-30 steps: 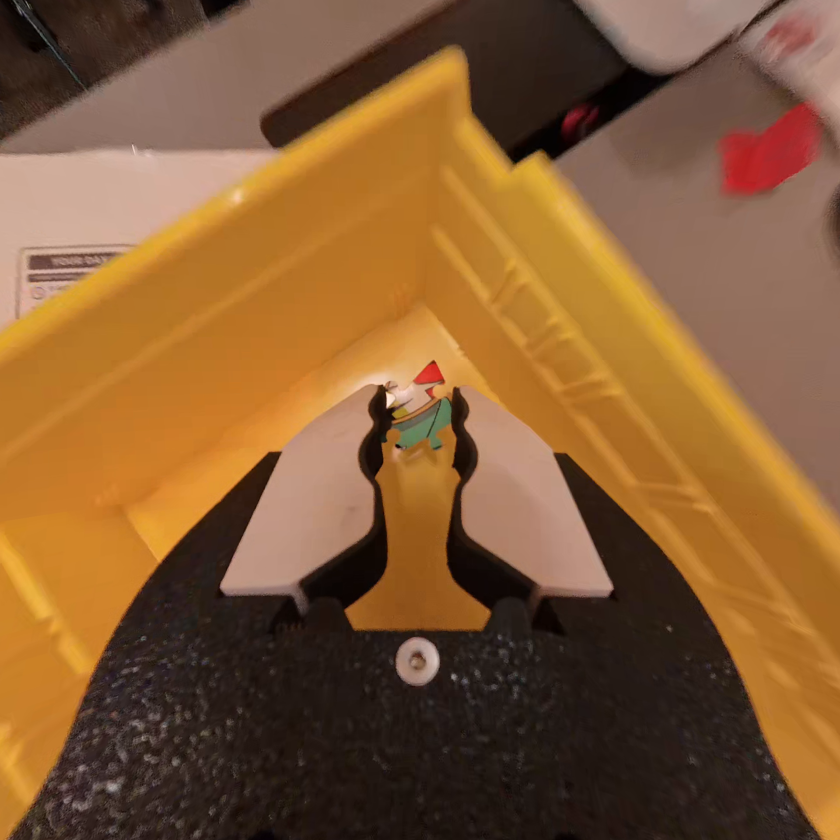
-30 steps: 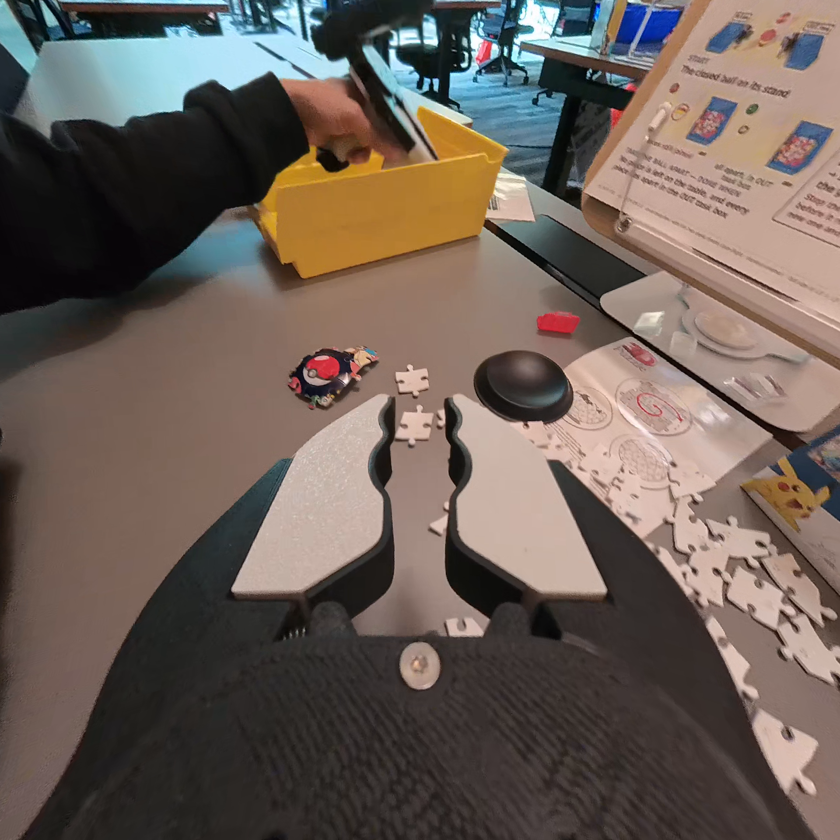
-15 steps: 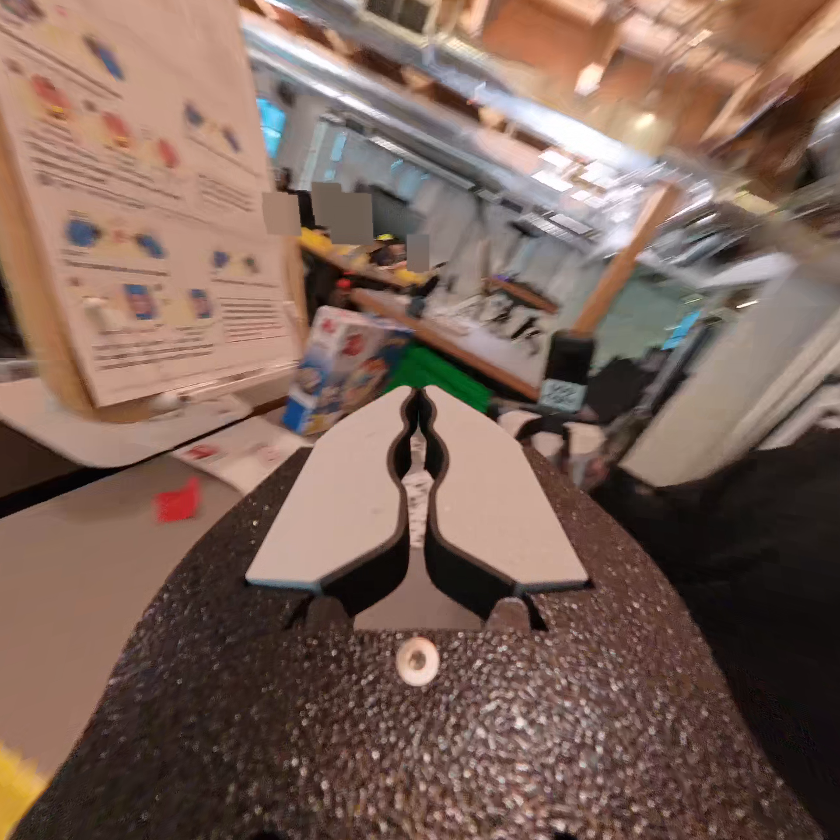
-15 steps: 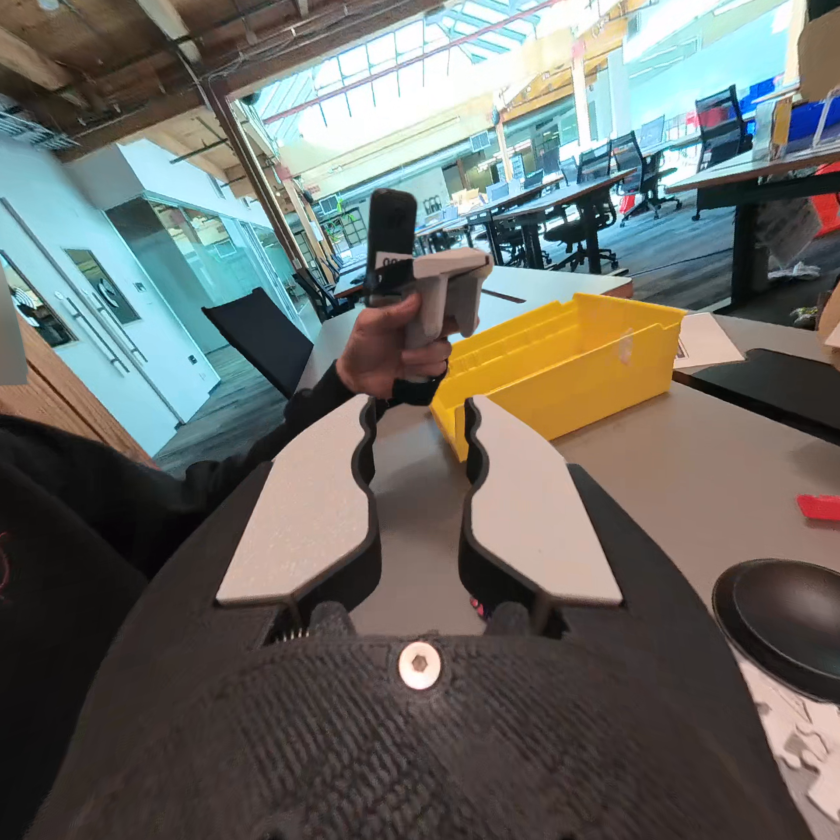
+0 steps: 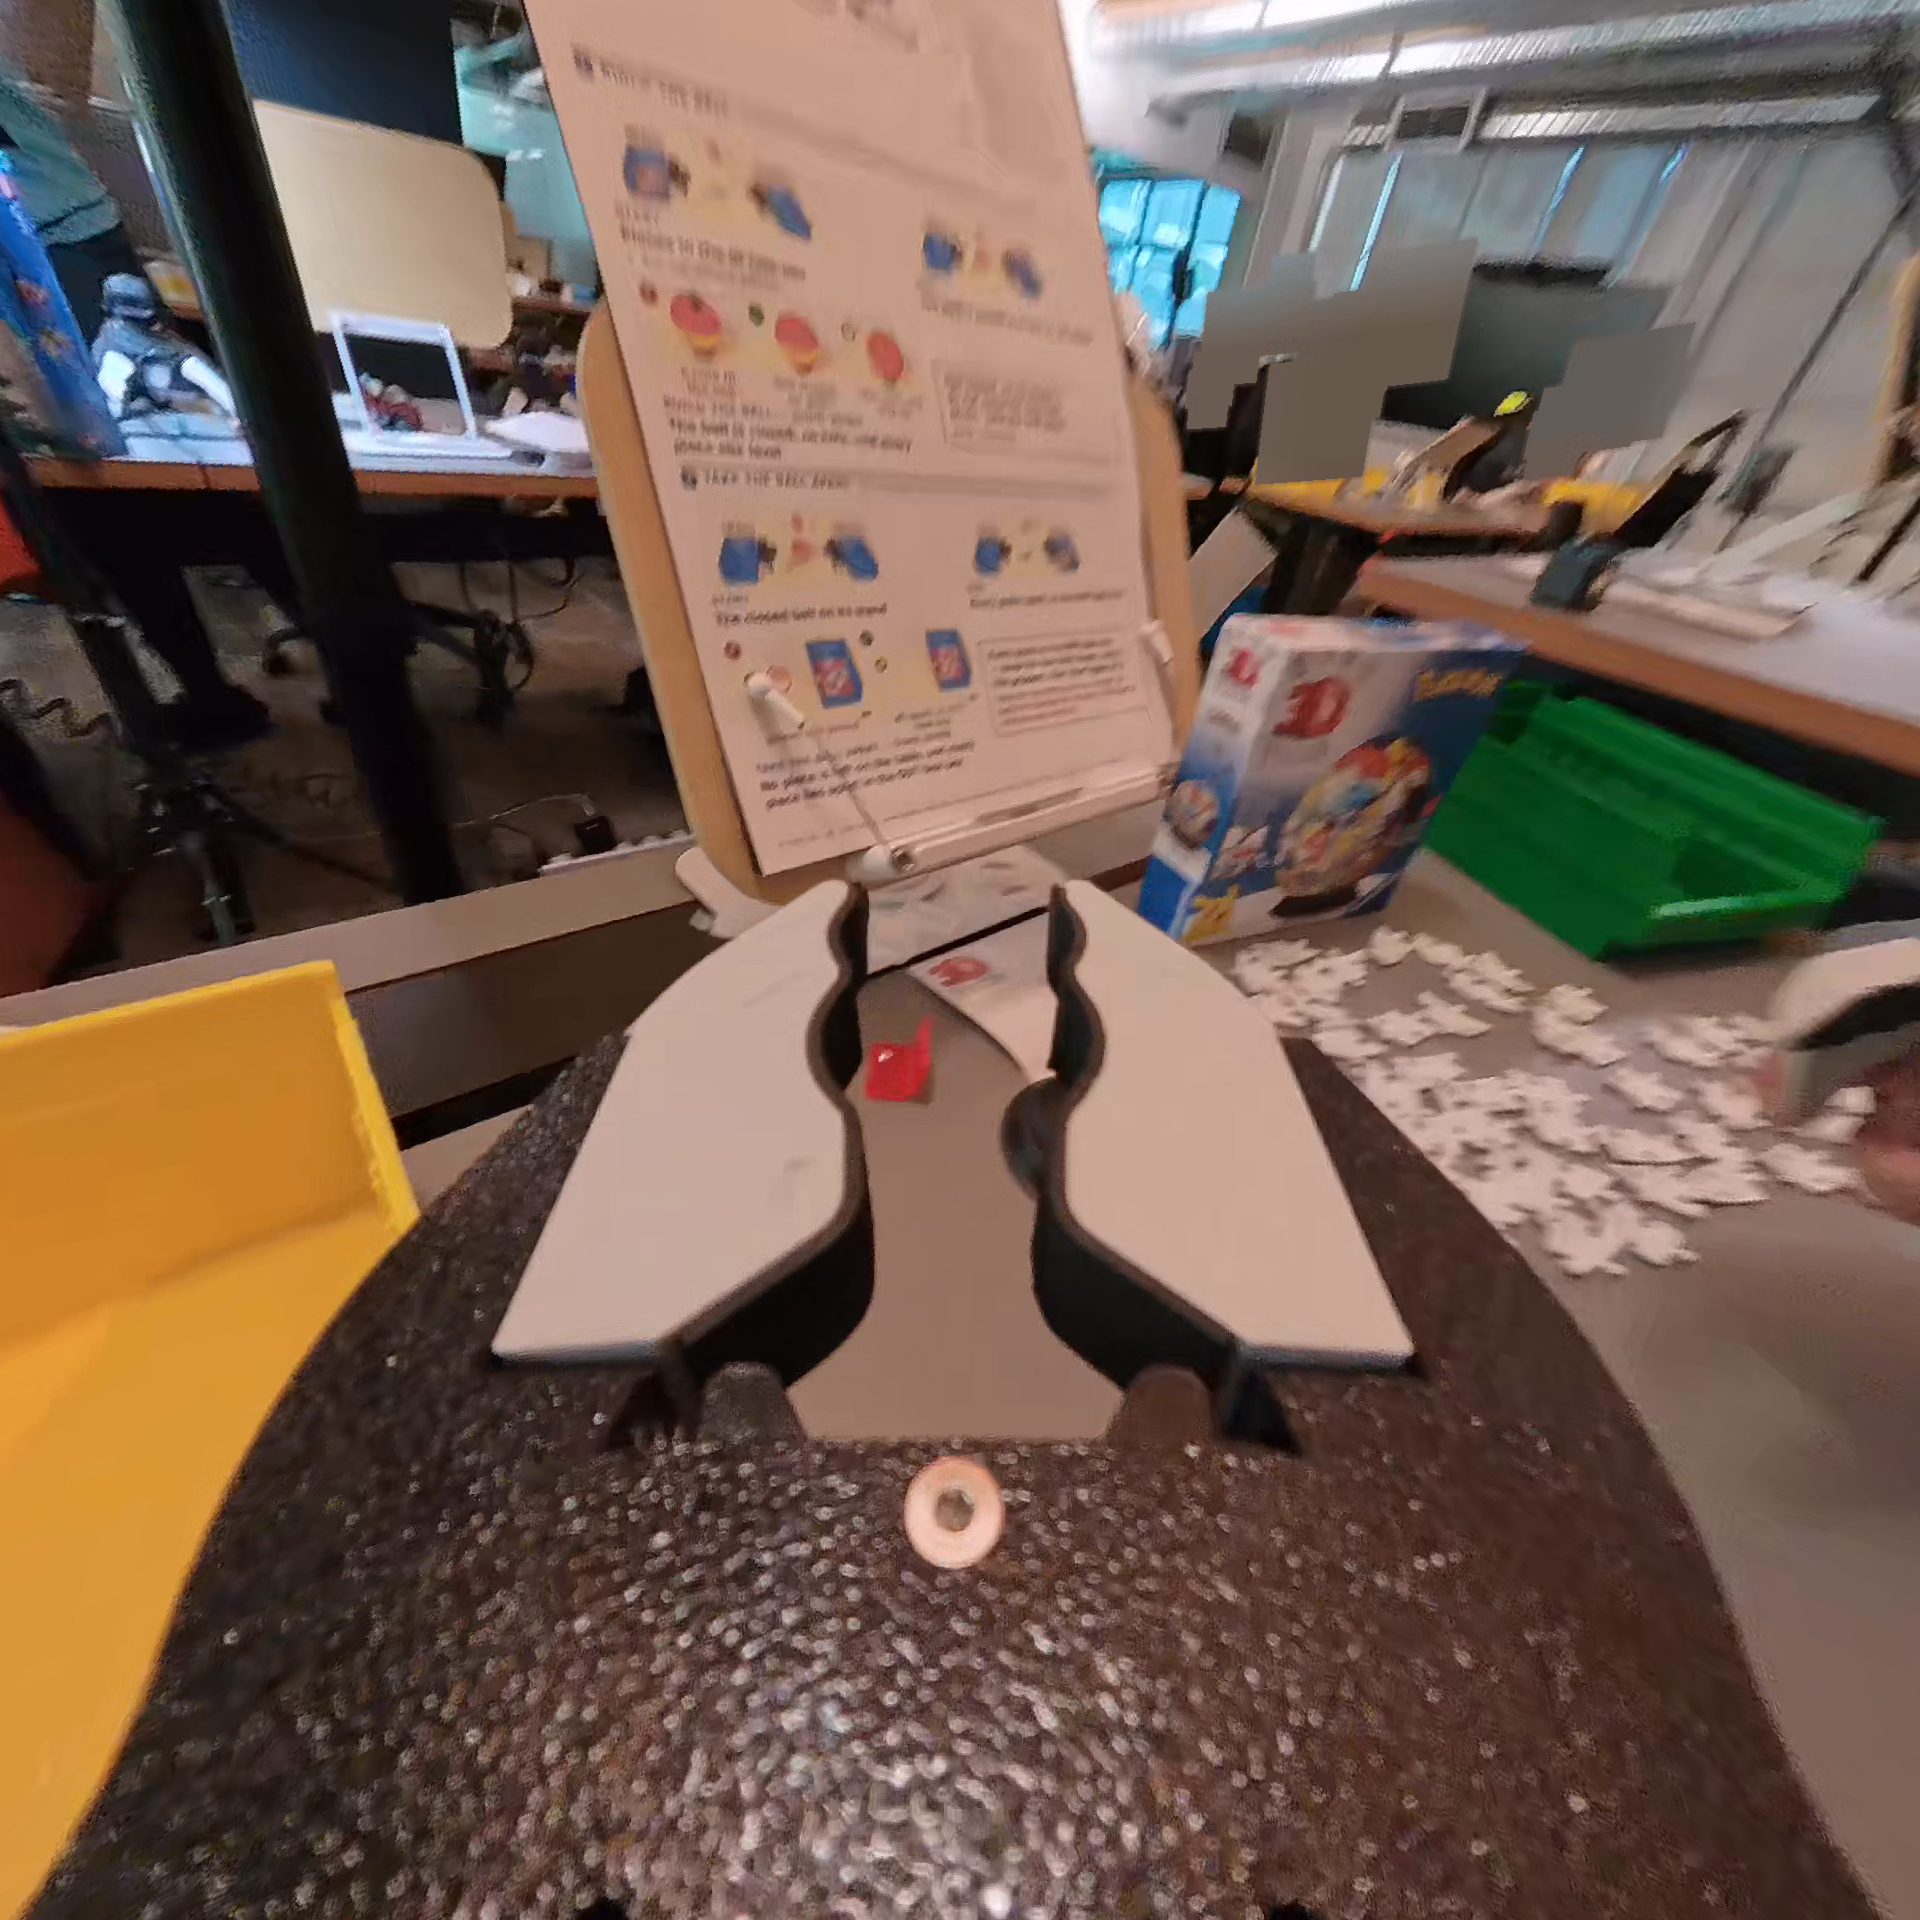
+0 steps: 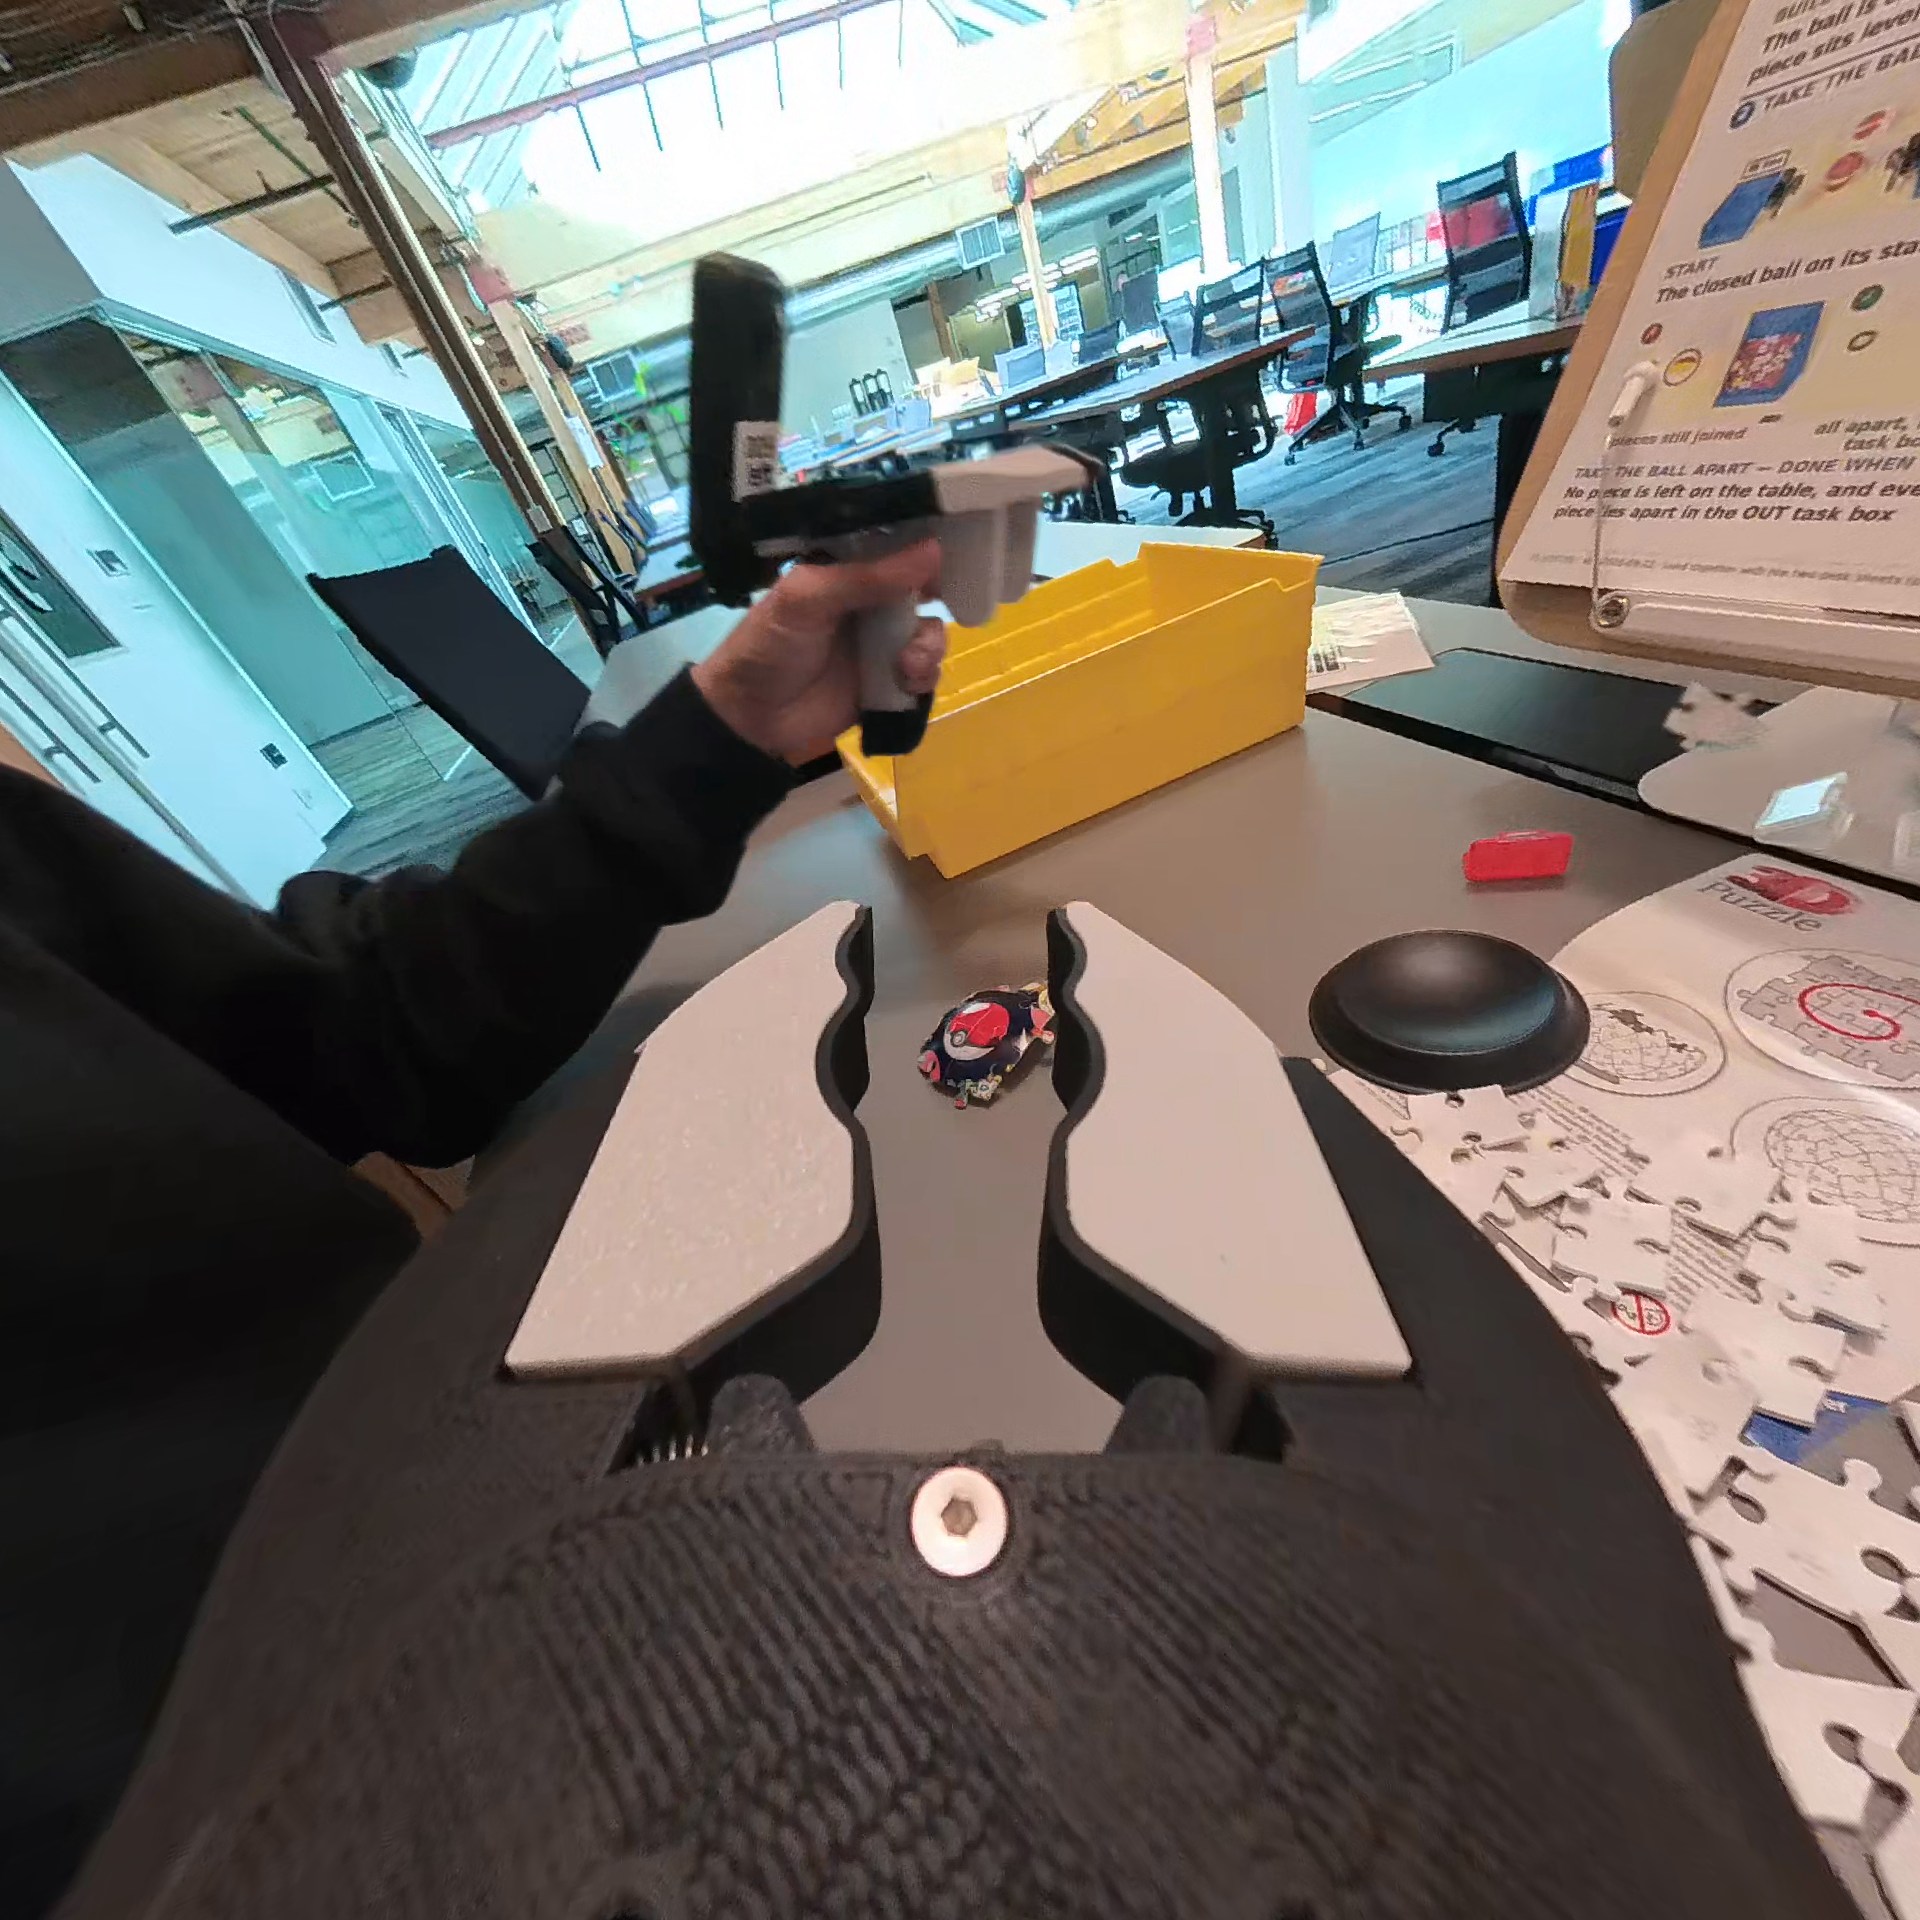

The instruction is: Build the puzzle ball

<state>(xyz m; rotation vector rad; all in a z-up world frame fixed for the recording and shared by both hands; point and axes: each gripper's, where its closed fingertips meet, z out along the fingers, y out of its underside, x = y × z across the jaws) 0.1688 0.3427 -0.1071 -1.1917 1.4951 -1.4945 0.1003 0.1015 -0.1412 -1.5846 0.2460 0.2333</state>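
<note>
My left gripper (image 5: 954,914) is open and empty, held above the grey table beside the yellow bin (image 5: 156,1195). It also shows in the right wrist view (image 6: 1008,520), raised in a hand over that bin (image 6: 1091,707). My right gripper (image 6: 958,925) is open and empty above the table. A small joined cluster of coloured puzzle pieces (image 6: 982,1044) lies on the table just beyond its fingertips. A black dome stand (image 6: 1449,1008) sits to the right of the cluster. Many loose white-backed puzzle pieces (image 6: 1662,1299) lie at the right, also seen in the left wrist view (image 5: 1507,1091).
A small red piece (image 5: 899,1065) lies on the table ahead of the left gripper. An instruction board (image 5: 883,468) stands at the back, the puzzle box (image 5: 1320,769) and a green bin (image 5: 1642,831) beside it. A printed sheet (image 6: 1818,1039) lies under the loose pieces. The tips of one gripper are about 25 cm away from the tips of the other. It is some 25 cm from my left tips to the small red piece (image 5: 899,1065). It is also in sight in the right wrist view (image 6: 1508,854).
My left gripper rose out of the yellow bin, where a coloured piece sat between its tips, swung right while shut, and now stands open and empty. The right view tipped up, then back down.
</note>
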